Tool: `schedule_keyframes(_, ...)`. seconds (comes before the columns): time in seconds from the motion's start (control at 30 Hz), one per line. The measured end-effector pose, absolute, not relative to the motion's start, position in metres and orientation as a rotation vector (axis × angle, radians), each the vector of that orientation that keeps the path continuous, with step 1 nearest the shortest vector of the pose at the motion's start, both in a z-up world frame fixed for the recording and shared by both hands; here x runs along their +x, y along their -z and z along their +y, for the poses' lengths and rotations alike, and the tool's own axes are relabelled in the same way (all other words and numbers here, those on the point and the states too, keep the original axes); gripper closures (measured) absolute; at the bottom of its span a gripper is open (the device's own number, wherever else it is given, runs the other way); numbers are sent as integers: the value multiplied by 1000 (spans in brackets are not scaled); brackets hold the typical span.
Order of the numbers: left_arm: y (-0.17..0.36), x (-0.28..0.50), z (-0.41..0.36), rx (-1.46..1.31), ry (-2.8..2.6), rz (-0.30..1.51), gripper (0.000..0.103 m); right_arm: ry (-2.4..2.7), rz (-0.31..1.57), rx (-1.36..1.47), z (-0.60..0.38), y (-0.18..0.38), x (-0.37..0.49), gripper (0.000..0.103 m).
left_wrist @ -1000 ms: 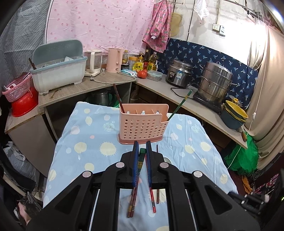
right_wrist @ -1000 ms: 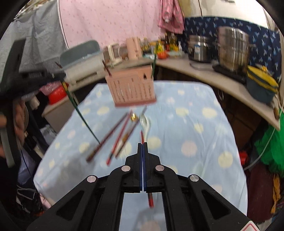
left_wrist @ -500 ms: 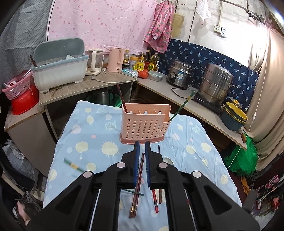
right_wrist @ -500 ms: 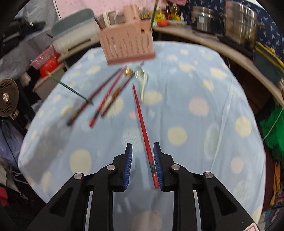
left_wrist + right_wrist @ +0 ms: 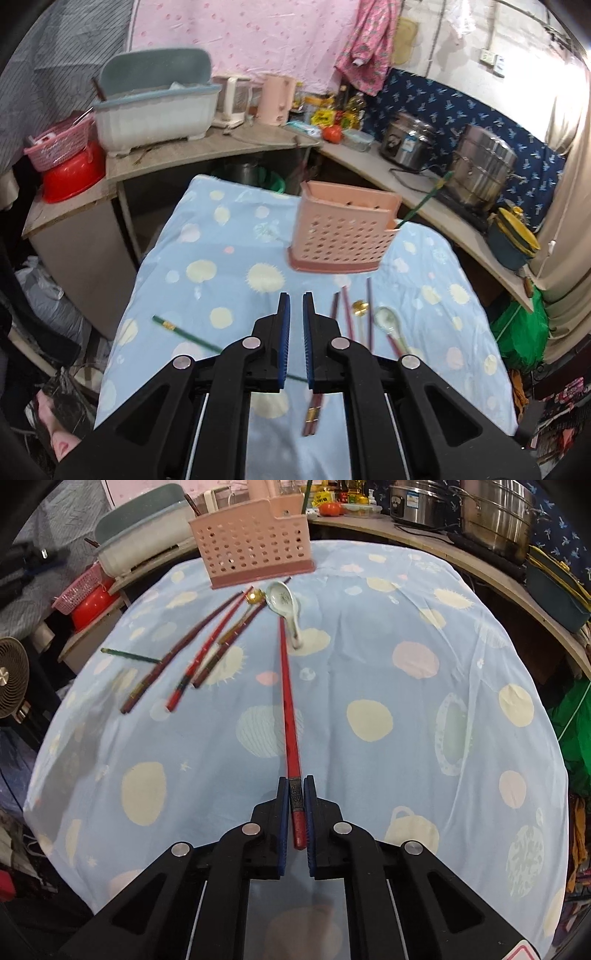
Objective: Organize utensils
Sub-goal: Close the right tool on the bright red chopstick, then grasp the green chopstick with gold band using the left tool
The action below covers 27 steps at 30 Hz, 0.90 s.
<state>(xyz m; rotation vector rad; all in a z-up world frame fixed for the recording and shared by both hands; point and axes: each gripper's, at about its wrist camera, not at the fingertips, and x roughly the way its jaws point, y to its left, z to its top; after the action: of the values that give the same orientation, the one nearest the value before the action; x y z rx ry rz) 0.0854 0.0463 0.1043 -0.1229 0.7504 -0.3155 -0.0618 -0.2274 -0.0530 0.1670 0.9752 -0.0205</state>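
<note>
A pink perforated utensil holder point(image 5: 343, 236) point(image 5: 255, 546) stands at the far end of the blue spotted tablecloth point(image 5: 406, 720), with one green chopstick point(image 5: 428, 199) leaning in it. My right gripper point(image 5: 295, 781) is low over the cloth. Its jaws are closing on the near end of a red chopstick point(image 5: 286, 686) that lies pointing toward the holder. My left gripper point(image 5: 294, 299) hovers above the cloth, shut to a narrow gap with nothing in it. A second green chopstick point(image 5: 184, 332) point(image 5: 129, 655) lies flat below it. Several dark and red chopsticks point(image 5: 177, 653), a gold spoon point(image 5: 255, 597) and a ceramic spoon point(image 5: 282, 598) lie before the holder.
A counter wraps round the far side with a dish bin point(image 5: 155, 114), a kettle point(image 5: 275, 98), a rice cooker point(image 5: 406, 142) and a steel pot point(image 5: 484, 173). A red basin point(image 5: 72, 173) and a fan point(image 5: 11, 679) sit left. The cloth falls away at the table's edges.
The green chopstick left my left gripper and now lies on the cloth. My right gripper came down, opened, and closed round the red chopstick's near end.
</note>
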Motion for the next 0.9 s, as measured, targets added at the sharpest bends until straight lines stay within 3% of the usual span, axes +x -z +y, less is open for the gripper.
schedule_keyframes(0.1,-80,95,67,-126,261,800,94,10,939,184,-222,39,-60,96)
schedule_keyframes(0.33,-29,126,112,-164,143,909,74,-22,888,210,-208,15,-46,96)
schedule_keyframes(0.47,-14,155,122,-206,120,936,68,-32,894,215,-203,15,-41,96)
schedule_keyframes(0.7,32,203,116,-142,41,1023,70,-22,911,226,-203,20,-41,96)
schedule_keyframes(0.77,49,205,116,-129,29,1073,80,-20,915,225,-203,20,-41,96)
schedule_keyframes(0.9,52,184,112,-53,31,1073,83,-17,914,223,-205,19,-43,96)
